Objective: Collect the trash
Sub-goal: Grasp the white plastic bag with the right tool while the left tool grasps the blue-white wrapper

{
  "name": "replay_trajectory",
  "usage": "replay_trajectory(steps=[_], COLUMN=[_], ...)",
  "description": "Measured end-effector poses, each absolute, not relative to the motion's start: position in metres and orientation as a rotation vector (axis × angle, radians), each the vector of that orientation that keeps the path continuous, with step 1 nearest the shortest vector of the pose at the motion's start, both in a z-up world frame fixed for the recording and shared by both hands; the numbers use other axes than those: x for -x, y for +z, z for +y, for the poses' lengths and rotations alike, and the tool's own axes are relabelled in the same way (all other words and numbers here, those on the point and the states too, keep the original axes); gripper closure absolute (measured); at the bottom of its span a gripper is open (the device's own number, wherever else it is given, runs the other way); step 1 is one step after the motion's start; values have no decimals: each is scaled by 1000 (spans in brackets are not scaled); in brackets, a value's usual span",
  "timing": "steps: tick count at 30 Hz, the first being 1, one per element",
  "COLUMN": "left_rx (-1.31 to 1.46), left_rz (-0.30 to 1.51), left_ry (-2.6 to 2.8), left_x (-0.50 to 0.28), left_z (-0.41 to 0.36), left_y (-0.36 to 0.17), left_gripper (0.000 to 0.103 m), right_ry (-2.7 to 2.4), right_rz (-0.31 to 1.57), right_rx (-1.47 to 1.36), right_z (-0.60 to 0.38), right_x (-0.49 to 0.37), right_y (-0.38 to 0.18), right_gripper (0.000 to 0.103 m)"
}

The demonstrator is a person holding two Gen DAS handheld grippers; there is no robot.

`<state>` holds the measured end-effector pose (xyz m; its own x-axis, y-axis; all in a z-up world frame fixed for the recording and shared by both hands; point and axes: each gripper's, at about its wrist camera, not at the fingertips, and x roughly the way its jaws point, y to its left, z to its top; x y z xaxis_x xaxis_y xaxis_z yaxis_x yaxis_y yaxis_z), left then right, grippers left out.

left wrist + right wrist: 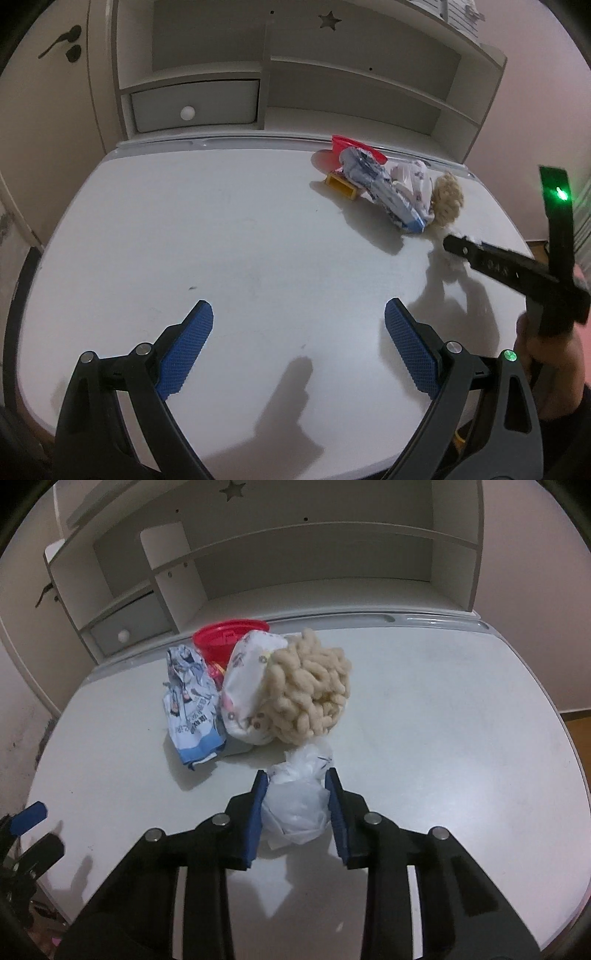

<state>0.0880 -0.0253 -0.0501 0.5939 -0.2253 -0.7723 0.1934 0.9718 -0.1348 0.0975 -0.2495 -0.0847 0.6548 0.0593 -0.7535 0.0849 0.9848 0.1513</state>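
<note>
The right gripper (pixel 295 794) is closed on a crumpled white plastic bag (pixel 297 797) lying on the worktop (pixel 443 738), just in front of a heap of other litter: a printed blue-and-white wrapper (pixel 192 705), a woolly beige tuft (pixel 314 694) and a red lid (pixel 229 635). The bag looks very light, soft and slippery, likely to compress and slide, so squeezing its bunched middle seems the safest hold. The left gripper (pixel 299 347) hangs wide and empty over bare worktop, well apart from the heap.
</note>
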Motion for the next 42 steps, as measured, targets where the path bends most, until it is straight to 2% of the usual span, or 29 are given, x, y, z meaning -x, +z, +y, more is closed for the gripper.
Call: replay_trajectory(steps=[10,19,22,23,24,26,32,33,36,42], left_rx=[114,113,101,99,106,109,21,10,-31,-104], left_rz=[928,961,967,973,984,999,912,902,854,802], left_ry=[-266,-229,-235,-240,-254,-273,-257,-259,-284,-321], left_x=[-149,-191,-194,-194,-194,-191,-154,-150,-127,-100], left_z=[-84,-116,-122,-123,-123,-123,-107,-106,-106,-120], left_y=[-48,-66,-71,-73,-74,-76,-50,-46,-27,-14], left_gripper=[12,13,27,38,54,73,81,88,94,95], right_ry=[41,72,64,61,57,50,17,10,-15,-71], right_rz=[805,809,820,821,822,817,778,772,760,745], right_rx=[-198,-193,-194,-195,-196,-197,-213,-219,-227,-252], right_z=[-260,-277,-284,-285,-288,-293,-312,-316,-329,-357], right_x=[-68,-40,-32,-30,-27,-21,1,5,21,57], right_y=[-64,-64,-68,-69,-69,-68,-56,-54,-50,-46], right_gripper=[72,72,72,72,72,72,72,72,72,72])
